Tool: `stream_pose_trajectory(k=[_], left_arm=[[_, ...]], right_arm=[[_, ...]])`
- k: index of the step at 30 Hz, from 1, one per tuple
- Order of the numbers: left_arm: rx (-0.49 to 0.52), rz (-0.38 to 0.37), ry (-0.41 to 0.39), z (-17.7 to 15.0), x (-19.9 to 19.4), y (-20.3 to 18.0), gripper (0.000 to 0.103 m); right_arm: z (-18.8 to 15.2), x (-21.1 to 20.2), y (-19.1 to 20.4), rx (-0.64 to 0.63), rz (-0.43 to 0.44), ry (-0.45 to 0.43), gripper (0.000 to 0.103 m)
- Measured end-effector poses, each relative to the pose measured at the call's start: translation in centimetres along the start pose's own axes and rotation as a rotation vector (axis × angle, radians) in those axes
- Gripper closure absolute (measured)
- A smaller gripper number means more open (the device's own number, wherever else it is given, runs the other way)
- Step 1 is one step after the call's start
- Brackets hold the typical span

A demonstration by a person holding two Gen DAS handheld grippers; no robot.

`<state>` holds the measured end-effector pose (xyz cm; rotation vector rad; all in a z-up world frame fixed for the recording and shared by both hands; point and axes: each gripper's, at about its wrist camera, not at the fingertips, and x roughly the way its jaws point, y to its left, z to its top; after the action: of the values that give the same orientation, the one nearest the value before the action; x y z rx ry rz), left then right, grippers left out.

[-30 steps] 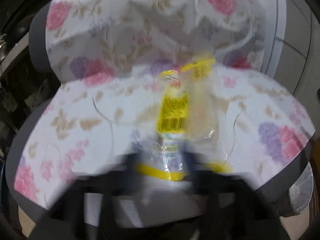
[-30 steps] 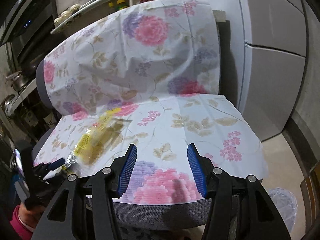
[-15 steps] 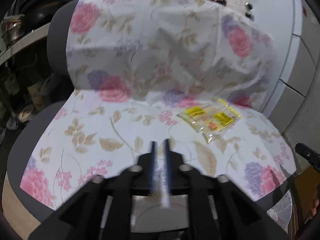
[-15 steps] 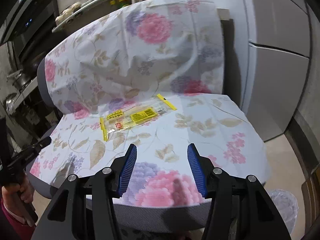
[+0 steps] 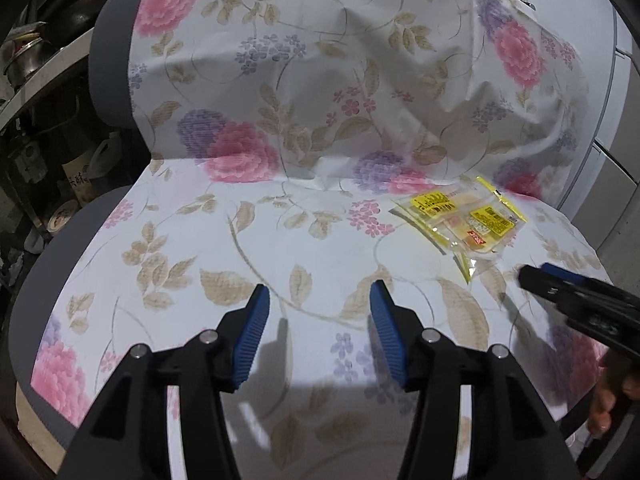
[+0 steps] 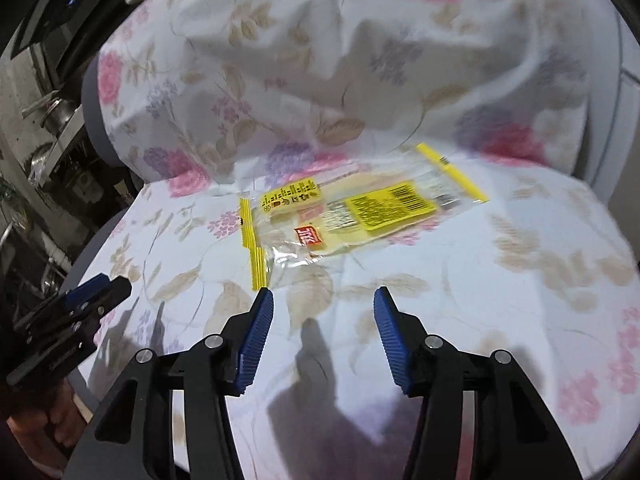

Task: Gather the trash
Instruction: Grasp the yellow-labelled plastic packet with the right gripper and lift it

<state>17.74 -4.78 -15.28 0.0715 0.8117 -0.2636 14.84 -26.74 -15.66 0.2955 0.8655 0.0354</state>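
Observation:
A clear plastic wrapper with yellow labels (image 6: 348, 216) lies flat on the flower-patterned chair seat (image 6: 500, 280), near the fold with the backrest. My right gripper (image 6: 323, 304) hovers open just in front of it, nothing between its blue pads. In the left wrist view the same wrapper (image 5: 460, 216) sits at the seat's right, with the right gripper (image 5: 532, 274) pointing at it from the right edge. My left gripper (image 5: 319, 300) is over the seat's middle, left of the wrapper; its jaws are opening with nothing between them.
The chair has a grey frame (image 5: 108, 60) under a floral cover. Dark shelves with pots and bowls (image 5: 24, 60) stand to the left. A grey cabinet (image 5: 616, 160) is at the right. A hand (image 6: 40, 416) holds the left gripper at lower left.
The wrapper left the left gripper's jaws and now lies on the seat. The left gripper drew back to the left and spread its jaws. The right gripper came in close to the wrapper.

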Motion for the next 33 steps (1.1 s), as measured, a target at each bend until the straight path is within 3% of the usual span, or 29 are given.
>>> stream_pose_trajectory(k=[7,19,20,23,24,27,33], left_arm=[[-0.015,-0.038,0.003,1.2,1.7,0.1,0.050],[-0.040,-0.048,0.021,2.1,3.4,0.6,0.049],[-0.041,-0.046,0.022,2.2,3.5,0.7,0.049],[-0.045,-0.040,0.024,2.2,3.5,0.8,0.049],[-0.045,-0.039,0.023,2.2,3.3,0.7,0.049],[-0.041,-0.038,0.018,2.1,2.7,0.6,0.049],[-0.026,-0.047,-0.022,2.1,-0.1,-0.5,0.049]], right_arm=[[1.3,3.8,-1.1,0.083,0.022,0.056,0.049],[6.5,7.0,-3.8,0.269,0.025,-0.015,0.047],[6.9,7.1,-4.1,0.288,0.019,-0.023,0.052],[7.9,7.6,-5.0,0.335,0.008,-0.033,0.088],[8.0,7.5,-5.1,0.342,0.007,-0.039,0.092],[8.0,5.8,-4.7,0.323,0.009,-0.088,0.100],[7.5,-0.5,-3.5,0.254,0.040,-0.179,0.101]])
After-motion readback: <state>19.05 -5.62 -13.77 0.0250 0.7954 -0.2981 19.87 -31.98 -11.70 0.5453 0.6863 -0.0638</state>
